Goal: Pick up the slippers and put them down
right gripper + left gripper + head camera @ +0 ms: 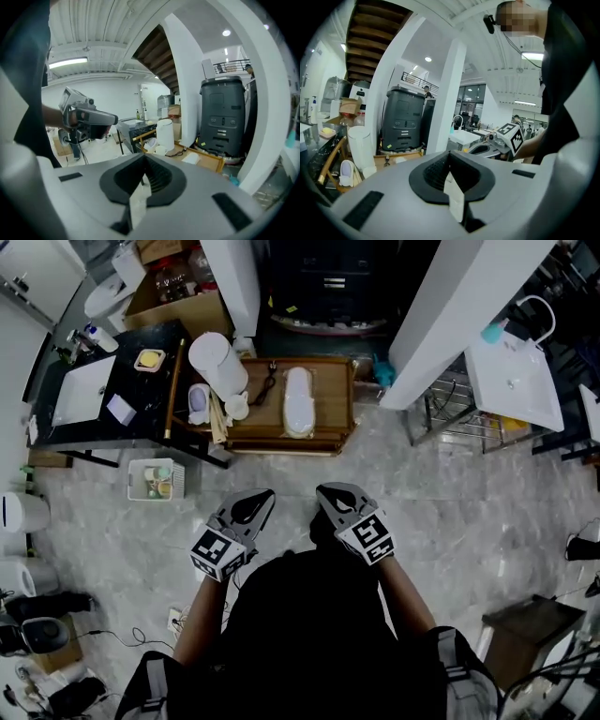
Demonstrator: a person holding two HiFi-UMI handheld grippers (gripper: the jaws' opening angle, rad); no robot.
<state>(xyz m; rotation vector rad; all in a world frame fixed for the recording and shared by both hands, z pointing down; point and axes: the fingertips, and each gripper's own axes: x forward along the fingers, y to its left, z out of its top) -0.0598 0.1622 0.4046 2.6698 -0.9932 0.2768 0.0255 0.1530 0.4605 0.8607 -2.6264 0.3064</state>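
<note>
slipper [298, 401] on wooden platform [337, 381] near white bin [217, 362]; left gripper [258, 501] and right gripper [333, 495] closed, empty

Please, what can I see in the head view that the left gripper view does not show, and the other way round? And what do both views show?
Only the head view: the basket on the floor and the marker cube of the left gripper.
Only the left gripper view: the brown stairs overhead and the ceiling lamp.
Both: the white cylinder, the white sink and the right gripper.
</note>
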